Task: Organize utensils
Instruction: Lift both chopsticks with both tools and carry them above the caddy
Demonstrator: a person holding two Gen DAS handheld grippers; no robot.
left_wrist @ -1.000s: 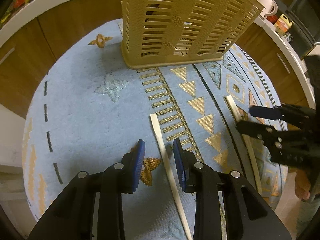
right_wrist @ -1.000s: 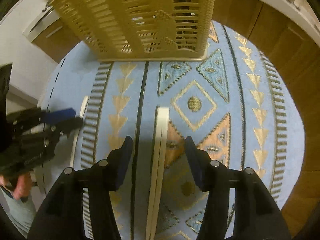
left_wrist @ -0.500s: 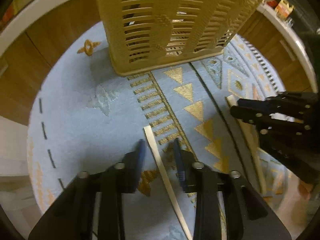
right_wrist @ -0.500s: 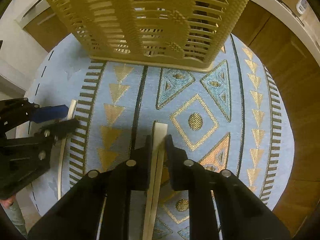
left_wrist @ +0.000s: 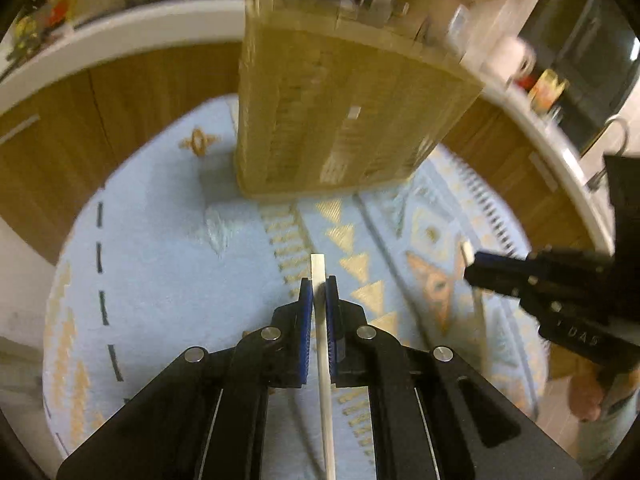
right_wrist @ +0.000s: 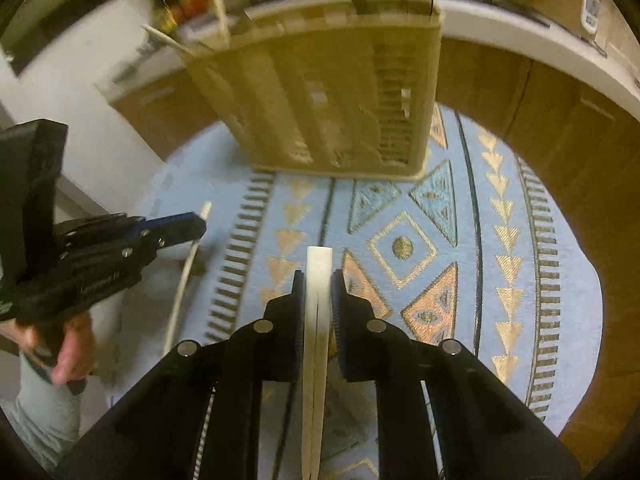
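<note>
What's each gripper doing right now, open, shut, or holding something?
Left gripper: shut on a single chopstick.
Right gripper: shut on a pair of chopsticks held side by side.

patterned blue rug (right_wrist: 472,248), wooden cabinets (left_wrist: 132,92), white countertop (right_wrist: 520,28)

Basket (left_wrist: 344,120) on mat (left_wrist: 160,280), cabinets (left_wrist: 120,100) behind; chopsticks (right_wrist: 318,320) before basket.

A pale blue mat (right_wrist: 460,208) with gold triangles and diamonds fills the middle of both frames. Wooden cabinet doors (left_wrist: 152,92) under a white surface (right_wrist: 520,36) curve along the top; blurred clutter (left_wrist: 544,84) sits upper right.
</note>
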